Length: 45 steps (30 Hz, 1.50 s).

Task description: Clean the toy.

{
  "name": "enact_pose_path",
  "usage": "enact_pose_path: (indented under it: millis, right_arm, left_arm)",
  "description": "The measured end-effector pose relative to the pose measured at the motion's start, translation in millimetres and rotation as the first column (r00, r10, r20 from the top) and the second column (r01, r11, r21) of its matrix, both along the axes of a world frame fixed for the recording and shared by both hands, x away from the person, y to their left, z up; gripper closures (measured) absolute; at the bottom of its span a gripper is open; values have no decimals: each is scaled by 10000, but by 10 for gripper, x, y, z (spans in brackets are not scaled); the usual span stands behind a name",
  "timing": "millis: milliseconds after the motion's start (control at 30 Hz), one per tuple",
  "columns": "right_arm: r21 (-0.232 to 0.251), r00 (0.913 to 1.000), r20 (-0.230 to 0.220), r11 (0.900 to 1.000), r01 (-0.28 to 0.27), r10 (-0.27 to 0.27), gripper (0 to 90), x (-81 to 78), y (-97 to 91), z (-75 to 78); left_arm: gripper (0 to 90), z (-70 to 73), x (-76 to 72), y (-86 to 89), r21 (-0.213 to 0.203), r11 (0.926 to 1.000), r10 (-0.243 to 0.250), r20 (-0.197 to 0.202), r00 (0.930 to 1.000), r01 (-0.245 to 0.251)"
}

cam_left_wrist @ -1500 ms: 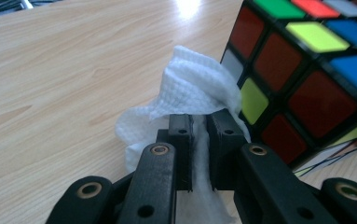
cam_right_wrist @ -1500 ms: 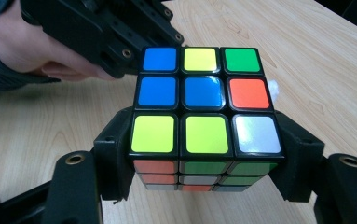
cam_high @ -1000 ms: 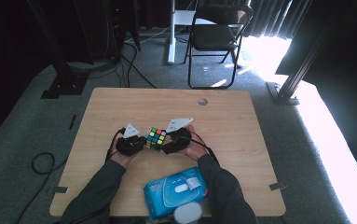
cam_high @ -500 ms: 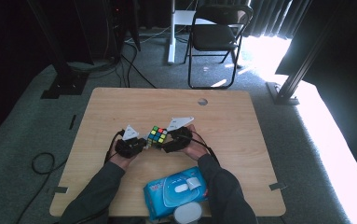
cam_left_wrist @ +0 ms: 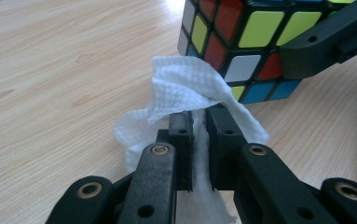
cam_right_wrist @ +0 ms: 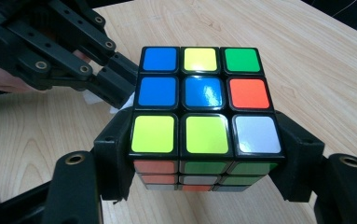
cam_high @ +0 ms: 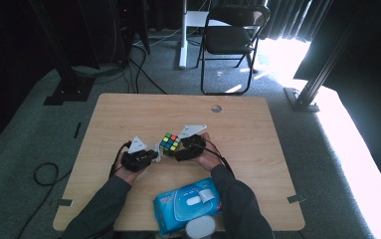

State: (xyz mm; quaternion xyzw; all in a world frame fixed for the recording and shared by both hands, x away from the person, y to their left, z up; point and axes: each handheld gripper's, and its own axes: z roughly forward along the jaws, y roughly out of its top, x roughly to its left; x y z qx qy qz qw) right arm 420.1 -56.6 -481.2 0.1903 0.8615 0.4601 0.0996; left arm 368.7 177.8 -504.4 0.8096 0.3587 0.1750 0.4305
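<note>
On the wooden table (cam_high: 257,149), near its middle and just ahead of a blue pack of wipes (cam_high: 188,205) at the person's edge, the puzzle cube (cam_right_wrist: 199,112) sits clamped between the right gripper (cam_right_wrist: 199,168)'s jaws, probably so it cannot slide or turn while being cleaned. Beside it, the left gripper (cam_left_wrist: 198,135) pinches a crumpled white wipe (cam_left_wrist: 185,88) in nearly closed jaws, with the loose fold pushed up against the cube's side face, seemingly to rub it.

Cube (cam_high: 169,142) on table (cam_high: 257,149), wipe (cam_left_wrist: 185,88) touching its left, pack (cam_high: 188,205) nearer.
</note>
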Motion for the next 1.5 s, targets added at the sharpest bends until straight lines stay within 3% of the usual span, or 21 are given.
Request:
enact_pose_path:
  millis: [367, 1000, 1500]
  right_arm:
    - [-207, 9995, 42, 9993, 305, -304, 343, 12, 2, -21]
    - [-327, 9996, -121, 9991, 268, -272, 343, 12, 35, -61]
    - [-484, 9995, -102, 9984, 303, -308, 343, -2, 65, -87]
  left_arm:
    - [817, 94, -66, -68, -97, 9995, -287, 303, 9991, 290]
    - [816, 239, -136, -126, -351, 9974, -605, 776, 9951, 634]
    - [814, 234, -143, -158, -294, 9957, -859, 779, 9933, 884]
